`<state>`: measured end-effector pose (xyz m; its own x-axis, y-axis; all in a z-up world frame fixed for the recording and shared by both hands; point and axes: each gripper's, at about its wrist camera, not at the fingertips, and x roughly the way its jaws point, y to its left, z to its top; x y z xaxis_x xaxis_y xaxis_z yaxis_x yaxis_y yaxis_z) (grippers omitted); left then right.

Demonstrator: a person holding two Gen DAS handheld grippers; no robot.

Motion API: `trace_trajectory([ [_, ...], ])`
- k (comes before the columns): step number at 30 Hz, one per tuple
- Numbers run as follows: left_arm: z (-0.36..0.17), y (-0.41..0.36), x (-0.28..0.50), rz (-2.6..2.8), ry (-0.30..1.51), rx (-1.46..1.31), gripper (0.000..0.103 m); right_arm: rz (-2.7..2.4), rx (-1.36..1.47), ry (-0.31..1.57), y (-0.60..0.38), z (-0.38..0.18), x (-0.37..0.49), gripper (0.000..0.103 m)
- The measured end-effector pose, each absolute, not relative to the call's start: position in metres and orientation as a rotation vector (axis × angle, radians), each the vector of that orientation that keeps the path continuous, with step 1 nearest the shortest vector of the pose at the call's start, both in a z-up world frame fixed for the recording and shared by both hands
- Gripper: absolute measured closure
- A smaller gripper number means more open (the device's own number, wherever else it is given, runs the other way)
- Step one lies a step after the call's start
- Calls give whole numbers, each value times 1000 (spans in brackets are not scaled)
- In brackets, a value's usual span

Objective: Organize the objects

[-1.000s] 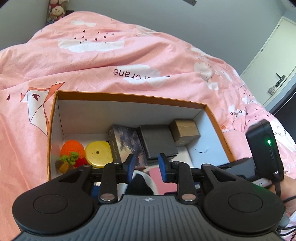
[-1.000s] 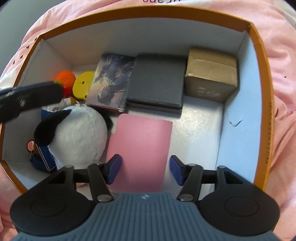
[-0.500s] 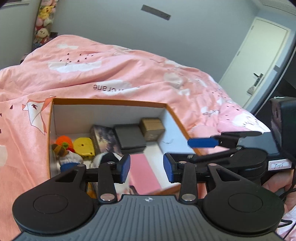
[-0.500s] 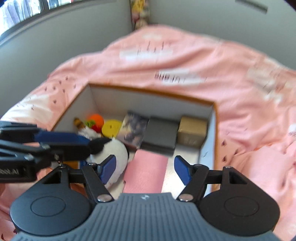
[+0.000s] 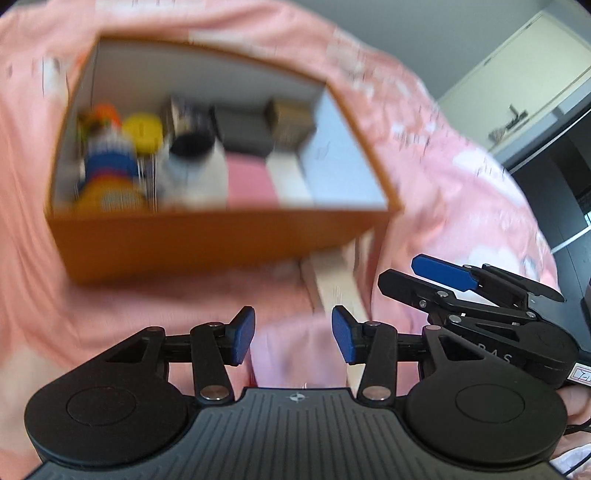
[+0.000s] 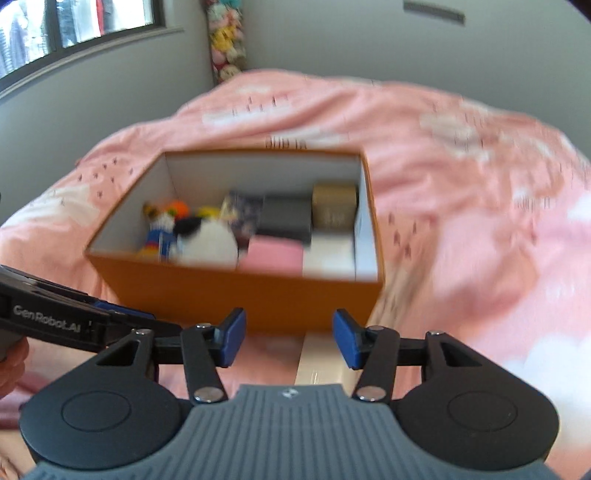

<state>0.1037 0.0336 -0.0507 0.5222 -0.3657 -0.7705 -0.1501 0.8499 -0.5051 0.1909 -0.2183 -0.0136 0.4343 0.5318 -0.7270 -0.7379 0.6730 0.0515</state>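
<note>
**Both grippers empty, held outside the orange box on the bed**

Left gripper [image 5: 291,339]: blue-padded jaws spread apart, nothing between them, held over pink bedding in front of the box. Right gripper [image 6: 288,341]: jaws likewise apart and empty, in front of the box's near wall. In the left wrist view the right gripper [image 5: 461,291] sits just to the right, side-on, blue pad visible. In the right wrist view the left gripper [image 6: 77,325] enters from the left edge.

Orange cardboard box with white inside [image 6: 236,295] sits open-topped on the pink printed duvet [image 6: 461,166] of the bed. Both views are motion-blurred, so details are soft.

Inside the box, along the far wall, left to right: orange knitted toy [image 6: 177,208], yellow round disc [image 5: 142,129], dark picture-cover book [image 6: 243,208], flat dark grey case [image 6: 286,218], gold-brown small carton [image 6: 334,210] in the far right corner. Nearer row: blue-and-white striped small toy [image 6: 160,232] at the left, white plush with a black ear [image 6: 208,240] beside it, pink flat card [image 6: 273,254] right of the plush, then bare white floor.

A pale wooden strip [image 5: 336,284] shows in front of the box's near right corner, between the bedding folds.

Surroundings: grey wall, window [image 6: 74,22] upper left, stack of plush toys [image 6: 225,40] in the room corner, pale door [image 5: 517,74] at right.
</note>
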Motion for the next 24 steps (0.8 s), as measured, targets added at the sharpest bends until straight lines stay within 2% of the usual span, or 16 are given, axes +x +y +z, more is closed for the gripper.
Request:
trace_trajectory([
  [8,-88,18,98,-206,1249,-553,50,777,-315,969,-234,-55,164,49],
  [11,-95,7,92,-245,1296,-513,49,754,-334,1001,-241,-64,158,59],
  [13,-99,0,90,-287,1320,-488,41,744,-338,1020,-247,-68,154,62],
  [16,-105,-10,89,-342,1345,-472,38,728,-334,1045,-256,-74,150,67],
  [20,-121,-19,91,-311,1367,-415,40,751,-329,1082,-259,-80,148,67],
  [24,-129,-27,95,-334,1359,-392,47,756,-322,1088,-260,-83,148,67],
])
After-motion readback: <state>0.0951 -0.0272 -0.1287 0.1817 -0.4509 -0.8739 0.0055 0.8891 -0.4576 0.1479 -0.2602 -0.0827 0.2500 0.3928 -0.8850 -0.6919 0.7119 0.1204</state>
